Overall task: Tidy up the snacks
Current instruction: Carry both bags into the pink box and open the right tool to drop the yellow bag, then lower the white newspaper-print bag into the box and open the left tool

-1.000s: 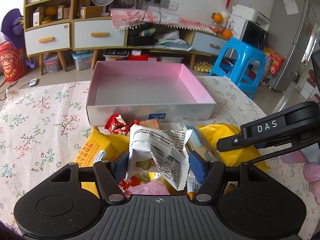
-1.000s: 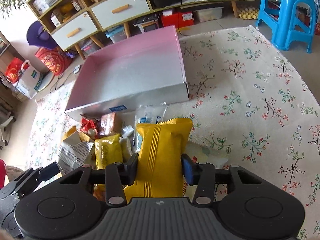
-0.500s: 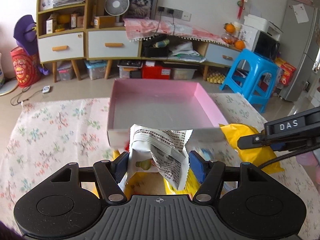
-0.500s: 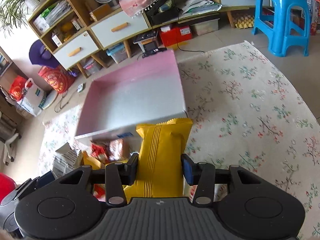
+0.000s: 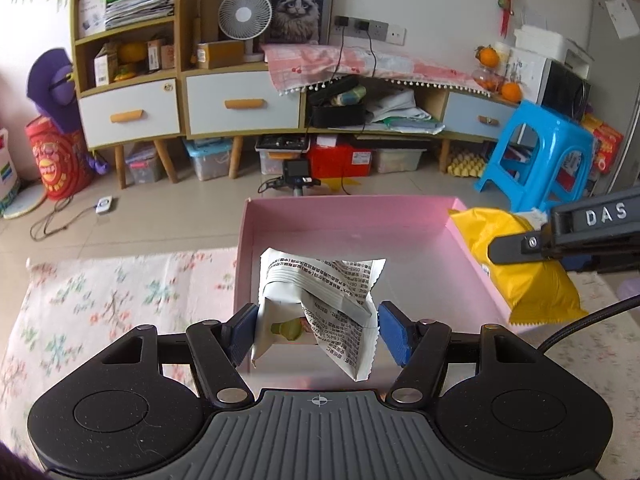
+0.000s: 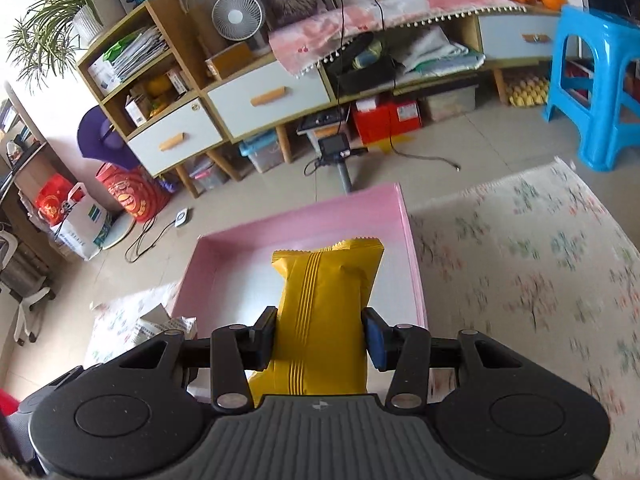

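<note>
We note left gripper point(image 5: 316, 330) pinching white snack packet point(image 5: 320, 284), right gripper point(image 6: 320, 334) pinching yellow snack bag point(image 6: 324, 312), both over pink box point(image 5: 472, 248)

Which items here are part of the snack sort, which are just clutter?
In play:
- white printed snack packet, in left gripper
- yellow snack bag, in right gripper
- pink box

Clutter:
- blue stool
- desk fan
- cat picture

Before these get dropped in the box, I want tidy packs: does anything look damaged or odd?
The white packet in the left gripper looks crumpled and folded, its flaps askew. The yellow packet in the right gripper looks intact.
</note>
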A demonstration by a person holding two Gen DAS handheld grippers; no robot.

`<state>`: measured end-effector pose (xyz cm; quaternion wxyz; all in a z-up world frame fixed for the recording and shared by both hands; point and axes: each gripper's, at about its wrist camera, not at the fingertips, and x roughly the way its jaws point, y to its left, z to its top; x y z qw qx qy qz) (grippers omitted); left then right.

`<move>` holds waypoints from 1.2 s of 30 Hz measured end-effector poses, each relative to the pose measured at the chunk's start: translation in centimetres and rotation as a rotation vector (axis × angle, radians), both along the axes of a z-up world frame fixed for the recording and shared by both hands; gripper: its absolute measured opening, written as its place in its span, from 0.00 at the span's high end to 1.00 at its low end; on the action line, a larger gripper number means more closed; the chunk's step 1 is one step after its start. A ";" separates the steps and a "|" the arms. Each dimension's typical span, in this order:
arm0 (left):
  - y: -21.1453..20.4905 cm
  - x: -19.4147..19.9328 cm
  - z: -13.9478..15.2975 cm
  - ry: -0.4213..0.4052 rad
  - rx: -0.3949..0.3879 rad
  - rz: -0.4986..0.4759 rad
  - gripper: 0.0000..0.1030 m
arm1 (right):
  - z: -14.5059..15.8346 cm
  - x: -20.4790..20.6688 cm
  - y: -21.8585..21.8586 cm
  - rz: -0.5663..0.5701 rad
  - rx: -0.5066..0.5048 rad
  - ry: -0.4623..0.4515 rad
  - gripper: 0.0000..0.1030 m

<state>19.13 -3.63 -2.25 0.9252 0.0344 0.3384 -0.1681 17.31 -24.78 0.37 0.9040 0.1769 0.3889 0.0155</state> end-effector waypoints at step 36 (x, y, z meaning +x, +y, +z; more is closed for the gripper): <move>0.6 -2.1 0.0 0.023 0.029 0.008 0.09 | -1.0 0.3 1.9 0.125 -0.187 -0.032 0.23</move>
